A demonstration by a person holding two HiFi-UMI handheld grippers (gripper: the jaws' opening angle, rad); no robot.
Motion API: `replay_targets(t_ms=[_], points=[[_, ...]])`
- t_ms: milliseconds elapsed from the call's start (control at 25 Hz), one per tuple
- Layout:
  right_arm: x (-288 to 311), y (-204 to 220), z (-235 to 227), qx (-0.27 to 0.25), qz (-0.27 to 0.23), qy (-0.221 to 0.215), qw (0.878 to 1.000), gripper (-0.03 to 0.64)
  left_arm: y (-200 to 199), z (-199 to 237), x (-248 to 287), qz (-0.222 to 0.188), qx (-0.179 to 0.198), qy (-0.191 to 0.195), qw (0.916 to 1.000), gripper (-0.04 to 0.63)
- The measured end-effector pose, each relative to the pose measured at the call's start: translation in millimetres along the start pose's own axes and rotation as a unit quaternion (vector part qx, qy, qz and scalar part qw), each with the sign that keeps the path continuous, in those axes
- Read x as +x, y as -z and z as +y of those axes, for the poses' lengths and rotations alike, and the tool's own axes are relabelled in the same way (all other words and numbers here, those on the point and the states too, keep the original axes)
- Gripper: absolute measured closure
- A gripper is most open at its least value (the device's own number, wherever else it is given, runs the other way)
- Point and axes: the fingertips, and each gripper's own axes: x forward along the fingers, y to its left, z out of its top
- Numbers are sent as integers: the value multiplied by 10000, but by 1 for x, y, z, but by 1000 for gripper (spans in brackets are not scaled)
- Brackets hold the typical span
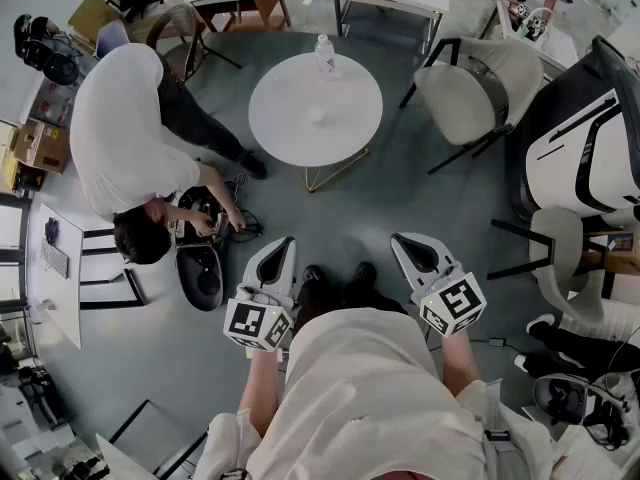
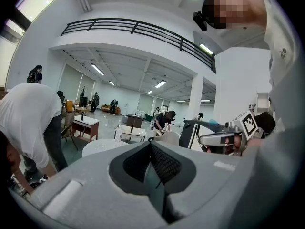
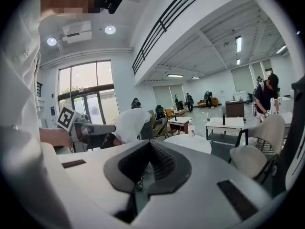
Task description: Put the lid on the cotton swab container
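Head view: the wearer stands well back from a round white table [image 1: 285,133]. Left gripper [image 1: 284,243] and right gripper [image 1: 401,239] are held close to the body, above the wearer's shoes and pointing towards the table. Neither carries anything. On the table are a water bottle [image 1: 324,53] at the far edge and a small pale object [image 1: 316,115] near the middle. It is too small to tell whether that is the cotton swab container. No lid can be picked out. A person in a white shirt [image 1: 120,118] bends over gear on the floor to the left.

Left gripper view: the left gripper's [image 2: 151,146] jaws are pressed together with nothing between them. Table and bottle lie ahead, well apart from the jaws.

Right gripper view: the right gripper's [image 3: 149,145] jaws are likewise closed and empty.

Progress, as a judgement: nothing done yet. Approaching the table, finding container and lid, taking the lid and seating it all remain.
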Motion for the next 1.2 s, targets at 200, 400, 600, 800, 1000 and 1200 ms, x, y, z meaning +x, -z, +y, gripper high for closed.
replay_targets(t_ms=[200, 400, 600, 800, 1000, 1200], points=[[-4, -1, 3, -71, -45, -85, 9999, 614, -1, -7, 2, -28, 21, 29, 10000, 584], [-10, -1, -6, 52, -91, 31, 9999, 614, -3, -18, 8, -49, 49, 114, 9999, 584], [-12, -3, -8, 446, -297, -27, 9986, 612, -6, -22, 10, -23, 156, 178, 9997, 584], [-2, 5, -11, 522, -133, 31, 9985, 612, -1, -16, 10, 64, 155, 168, 9997, 584], [20, 4, -8, 499, -21, 22, 9988, 612, 3, 7, 12, 130, 89, 136, 9998, 584], [47, -10, -10, 453, 68, 110, 9989, 612, -6, 37, 29, 119, 7, 196, 9997, 584]])
